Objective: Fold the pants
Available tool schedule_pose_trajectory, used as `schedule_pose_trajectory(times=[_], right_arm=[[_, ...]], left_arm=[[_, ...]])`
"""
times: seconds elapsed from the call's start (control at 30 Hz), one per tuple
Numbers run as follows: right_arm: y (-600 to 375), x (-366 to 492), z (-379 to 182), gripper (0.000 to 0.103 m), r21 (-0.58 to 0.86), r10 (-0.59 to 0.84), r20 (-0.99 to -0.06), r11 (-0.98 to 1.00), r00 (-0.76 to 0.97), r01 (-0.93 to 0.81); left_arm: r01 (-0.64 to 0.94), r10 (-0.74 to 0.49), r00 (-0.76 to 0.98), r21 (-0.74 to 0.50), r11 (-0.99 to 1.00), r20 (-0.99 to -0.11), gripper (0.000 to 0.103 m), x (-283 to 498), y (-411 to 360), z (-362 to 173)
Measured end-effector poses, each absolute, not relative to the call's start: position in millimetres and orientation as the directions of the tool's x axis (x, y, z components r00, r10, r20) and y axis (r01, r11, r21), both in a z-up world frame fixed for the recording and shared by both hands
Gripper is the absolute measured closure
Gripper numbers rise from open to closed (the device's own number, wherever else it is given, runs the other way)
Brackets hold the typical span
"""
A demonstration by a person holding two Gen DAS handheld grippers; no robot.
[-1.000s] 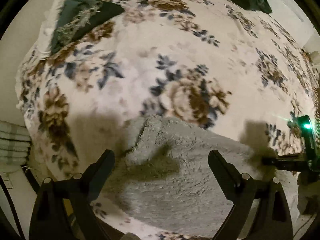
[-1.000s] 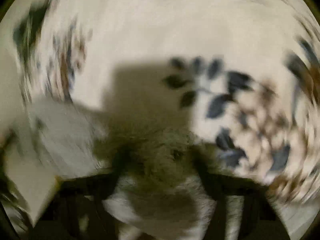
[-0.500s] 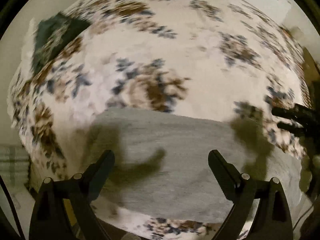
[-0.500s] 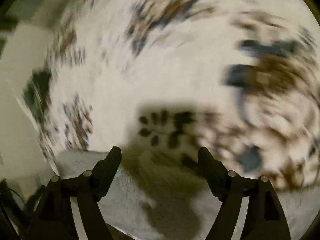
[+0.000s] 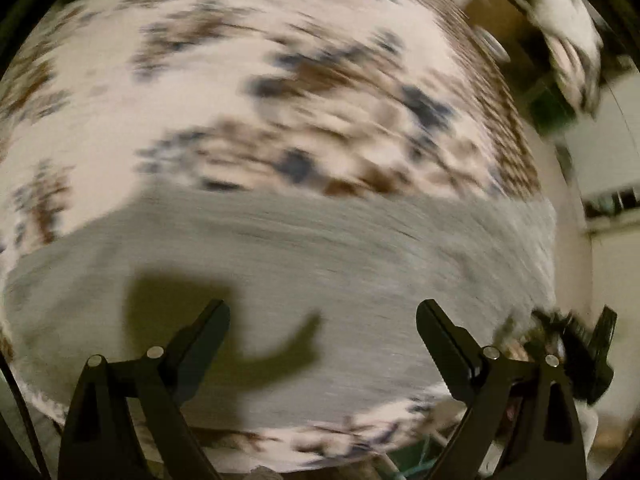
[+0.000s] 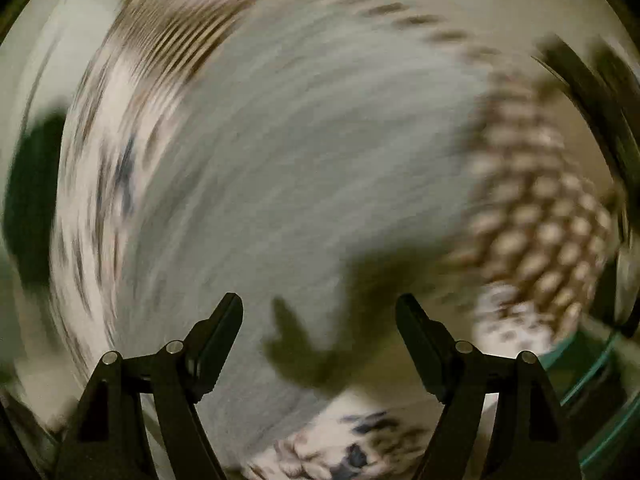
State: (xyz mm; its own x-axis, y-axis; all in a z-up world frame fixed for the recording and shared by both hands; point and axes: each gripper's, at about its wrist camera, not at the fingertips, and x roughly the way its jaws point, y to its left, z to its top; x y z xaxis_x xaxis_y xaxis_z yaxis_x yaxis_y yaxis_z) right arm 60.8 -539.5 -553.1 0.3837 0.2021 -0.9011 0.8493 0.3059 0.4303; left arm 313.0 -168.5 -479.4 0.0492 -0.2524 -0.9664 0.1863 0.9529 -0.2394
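Observation:
The grey fleece pants (image 5: 304, 256) lie as a wide flat band across the flowered bed cover (image 5: 248, 80). My left gripper (image 5: 323, 320) hangs above the pants, pointing steeply down, open, with nothing between its fingers. In the right wrist view the pants (image 6: 288, 152) fill the middle as a motion-blurred grey mass. Over them my right gripper (image 6: 319, 312) is open and empty. The other gripper (image 5: 580, 344) shows as a dark blur at the pants' right end in the left wrist view.
The bed's patterned edge (image 6: 536, 216) runs down the right of the right wrist view, with a green-rimmed object (image 6: 600, 392) below it. A brown piece of furniture (image 5: 496, 20) and a white item (image 5: 568, 12) stand past the bed's far right corner. Both views are heavily blurred.
The right gripper let go of the grey fleece and opened, then swept and rolled over the pants. The left gripper slid sideways along the pants; the dark garment at the bed's far left left its view.

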Motion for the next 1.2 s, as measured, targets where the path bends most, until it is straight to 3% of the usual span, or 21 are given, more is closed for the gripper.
schedule_pose_trajectory(times=[0.1,0.27,0.33,0.47,0.5,0.53,0.6,0.73,0.93,1.07,1.1,1.13,1.2], right_arm=[[-597.8,26.5,-578.9,0.022,0.556,0.239,-0.817,0.080,0.526,0.827],[-614.5,55.8,-644.3,0.024,0.702,0.532,-0.605,0.003,0.593,0.713],[-616.1,68.4,-628.1,0.062,0.746,0.515,-0.598,0.075,0.615,0.662],[-645.4,47.7,-561.1,0.063,0.832,0.295,-0.553,0.149,0.779,0.534],[-654.8,38.7,-553.0,0.062,0.832,0.246,-0.555,0.160,0.794,0.532],[-663.3,30.9,-551.6,0.053,0.817,0.220,-0.576,0.171,0.788,0.550],[-679.5,17.7,-568.7,0.046,0.779,0.231,-0.625,0.130,0.746,0.613],[-688.6,-19.1,-599.3,0.045,0.685,0.213,-0.712,0.002,0.669,0.728],[-705.3,-23.1,-561.9,0.045,0.642,0.063,-0.767,0.119,0.639,0.758],[-687.2,19.9,-555.7,0.046,0.541,0.136,-0.841,0.232,0.524,0.808],[-680.0,38.3,-562.5,0.052,0.508,0.167,-0.861,0.255,0.480,0.823],[-676.0,45.3,-567.8,0.102,0.476,0.165,-0.879,0.281,0.447,0.833],[-658.1,58.0,-553.8,0.098,0.392,0.049,-0.915,0.350,0.401,0.851]], left_arm=[[0.254,-0.266,-0.037,-0.266,0.930,-0.963,0.008,301.5,-231.4,-493.9],[0.335,-0.246,-0.090,-0.262,0.905,-0.965,0.008,285.9,-290.8,-503.3],[0.362,-0.233,-0.100,-0.254,0.897,-0.967,0.008,283.7,-306.6,-504.8],[0.392,-0.198,-0.081,-0.214,0.895,-0.977,0.008,286.6,-320.9,-504.7],[0.392,-0.195,-0.079,-0.210,0.896,-0.978,0.008,286.6,-321.0,-505.6],[0.388,-0.190,-0.078,-0.206,0.898,-0.979,0.008,288.6,-321.8,-506.8],[0.375,-0.184,-0.077,-0.200,0.905,-0.980,0.008,291.2,-321.3,-509.0],[0.384,-0.152,-0.054,-0.161,0.909,-0.987,0.008,294.3,-325.7,-513.1],[0.398,-0.116,-0.054,-0.128,0.908,-0.992,0.008,295.6,-334.4,-531.6],[0.392,-0.120,-0.058,-0.133,0.910,-0.991,0.008,296.7,-340.4,-537.6],[0.389,-0.124,-0.062,-0.139,0.911,-0.990,0.008,296.7,-341.8,-538.8],[0.387,-0.126,-0.065,-0.141,0.911,-0.990,0.008,296.9,-342.7,-539.6],[0.389,-0.129,-0.069,-0.146,0.910,-0.989,0.008,296.8,-343.7,-539.2]])
